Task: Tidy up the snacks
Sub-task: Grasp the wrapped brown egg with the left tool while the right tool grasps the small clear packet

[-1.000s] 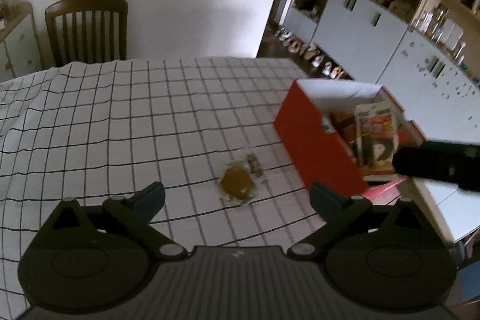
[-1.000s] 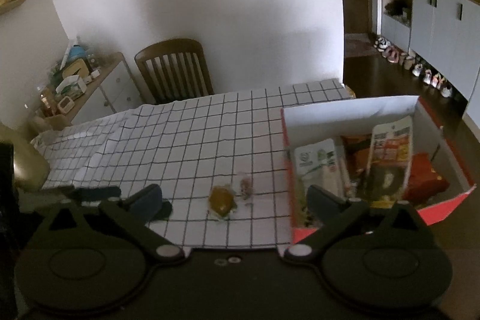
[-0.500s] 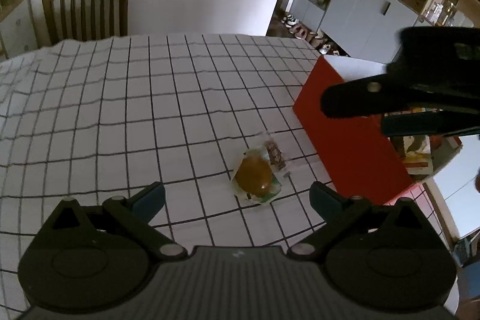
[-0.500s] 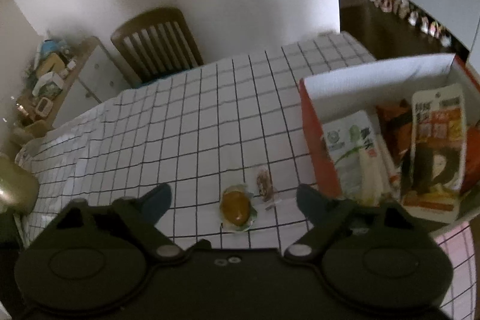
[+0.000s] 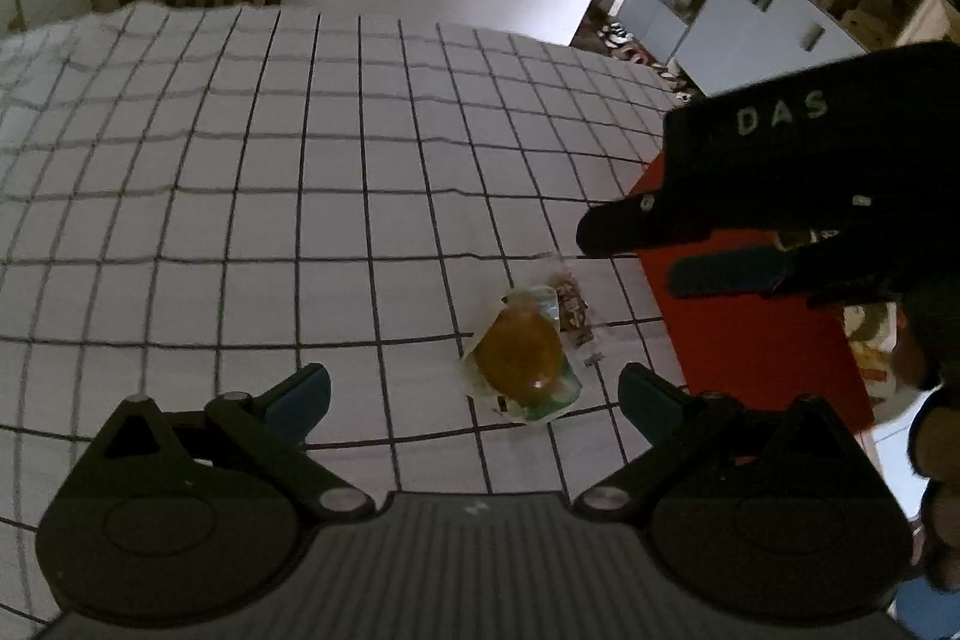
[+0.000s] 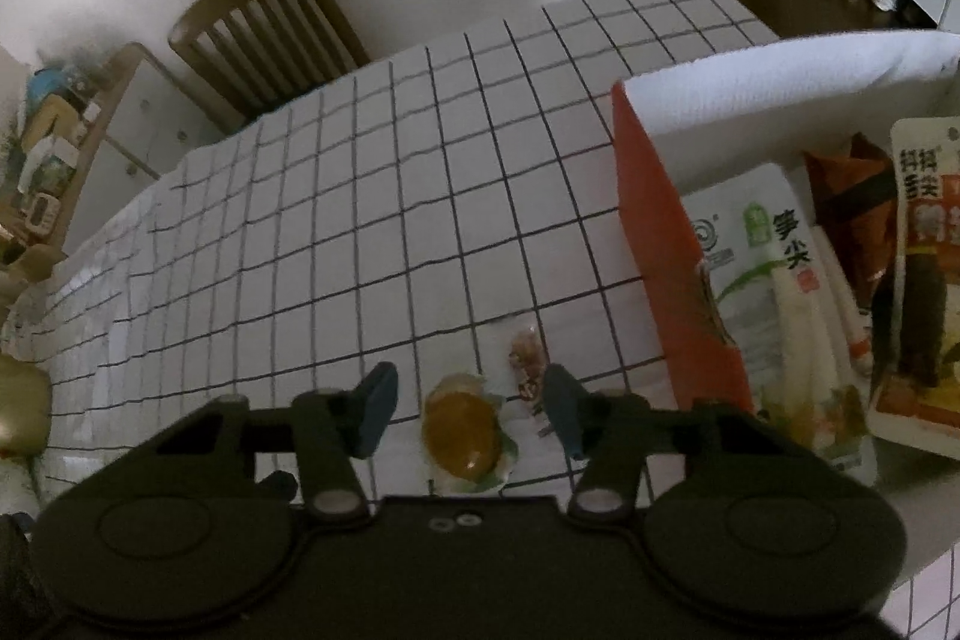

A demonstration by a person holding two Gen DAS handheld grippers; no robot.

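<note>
well, in the left wrist view the right tongs (image 5: 624,250) reach in from the right edge as a dark shape that hides most of the red box (image 5: 750,328); a second ago only a sliver of them showed there. whether they are open cannot be read from this side. the left tongs (image 5: 474,394) at the bottom stand wide open, empty. between their tips on the checked counter (image 5: 240,220) lies the egg packet (image 5: 522,358), a brown oval in a clear, green-edged wrapper, with a small brown snack packet (image 5: 573,307) touching its upper right.

in the right wrist view the right tongs (image 6: 471,409) have just been closing. the egg packet (image 6: 465,433) sits between the pads, untouched. the snack packet (image 6: 525,364) lies by the right pad. the red box (image 6: 666,232) is cut off at the right edge, its pouches partly out of frame.
</note>
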